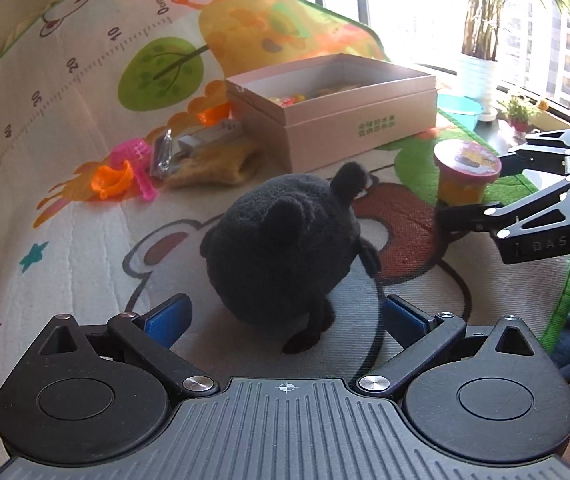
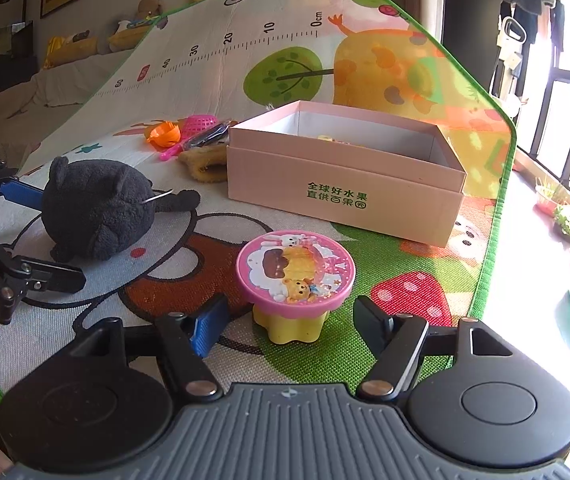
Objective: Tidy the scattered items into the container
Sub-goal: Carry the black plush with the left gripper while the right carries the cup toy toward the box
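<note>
Scene: play mat (image 2: pixel 245 80) spread flat, with a pink box (image 2: pixel 345 184) as the container, open-topped and already holding a few small bits.
Left tongs (image 1: pixel 285 312): spread as wide as they go, blue pads either side of empty air, gripping nothing.
Black plush toy (image 1: pixel 281 248): sits on the mat straight ahead of the left tongs, just past the fingertips and centred in the gap; from the right wrist view it lies well off to the left (image 2: pixel 97 212).
Plush shape: roundish body, no strong long axis; ears and a small limb point toward the box, feet toward the tongs.
Right tongs (image 2: pixel 285 320): partly open, flanking a pink-lidded tub (image 2: pixel 295 268) without pressing on it, so nothing is held there either.
Tub: upright on a yellow base, near the front wall of the box, lid wider than the base.
Nearer hand: left for the plush, right for the tub; each tongs already lines up with its own item.
Key relation: the box lies beyond both items, further along the line each tongs points, so a lift and a forward carry should reach it.
Other clutter: orange cup (image 1: pixel 115 178), pink scoop (image 1: pixel 135 156), a wrapper and a tan cloth (image 1: pixel 217 164) lie beside the box's left end, apart from both tongs.
Risk, as I judge it: the soft plush may squash and slip unless gripped around its full body.
</note>
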Demonstrator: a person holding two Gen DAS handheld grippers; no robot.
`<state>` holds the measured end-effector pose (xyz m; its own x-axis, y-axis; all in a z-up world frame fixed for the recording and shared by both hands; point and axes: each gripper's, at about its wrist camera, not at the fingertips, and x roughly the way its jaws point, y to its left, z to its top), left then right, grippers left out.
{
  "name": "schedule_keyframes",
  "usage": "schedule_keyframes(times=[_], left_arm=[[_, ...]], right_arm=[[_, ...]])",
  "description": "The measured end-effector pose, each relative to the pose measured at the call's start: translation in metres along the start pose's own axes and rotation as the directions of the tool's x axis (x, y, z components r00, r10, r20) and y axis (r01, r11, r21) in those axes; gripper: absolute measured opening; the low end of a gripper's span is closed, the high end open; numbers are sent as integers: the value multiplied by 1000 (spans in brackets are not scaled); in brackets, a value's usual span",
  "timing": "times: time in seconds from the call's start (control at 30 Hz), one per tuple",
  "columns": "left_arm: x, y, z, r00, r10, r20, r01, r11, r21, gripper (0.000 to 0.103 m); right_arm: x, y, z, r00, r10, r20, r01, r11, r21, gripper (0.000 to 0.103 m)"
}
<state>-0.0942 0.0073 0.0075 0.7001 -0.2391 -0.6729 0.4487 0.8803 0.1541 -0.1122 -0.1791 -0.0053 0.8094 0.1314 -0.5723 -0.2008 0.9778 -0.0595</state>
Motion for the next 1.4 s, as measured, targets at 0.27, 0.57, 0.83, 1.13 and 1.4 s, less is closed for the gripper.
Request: schedule_keyframes(times=[0.27, 0.57, 0.83, 1.13, 1.4], left_arm=[[-4, 29, -2, 1000, 9, 4, -8, 995, -98, 103], [-21, 32, -14, 998, -64, 22, 66, 992, -106, 103], [-24, 18, 2, 993, -106, 54, 111, 990, -91, 103], [-11, 7, 8, 996, -80, 34, 82, 995, -55, 103], [1, 39, 8, 984, 179, -11, -179, 978, -105, 103]], right_arm=[[-1, -1, 0, 1000, -5, -3, 5, 1000, 3, 72], [-1, -1, -1, 1000, -3, 2, 3, 1000, 7, 73], [-2, 6, 7, 1000, 3, 17, -2, 999, -43, 73], [-8, 7, 18, 998, 66, 24, -65, 997, -30, 65], [-7, 13, 15, 997, 80, 23, -79, 996, -46, 65]])
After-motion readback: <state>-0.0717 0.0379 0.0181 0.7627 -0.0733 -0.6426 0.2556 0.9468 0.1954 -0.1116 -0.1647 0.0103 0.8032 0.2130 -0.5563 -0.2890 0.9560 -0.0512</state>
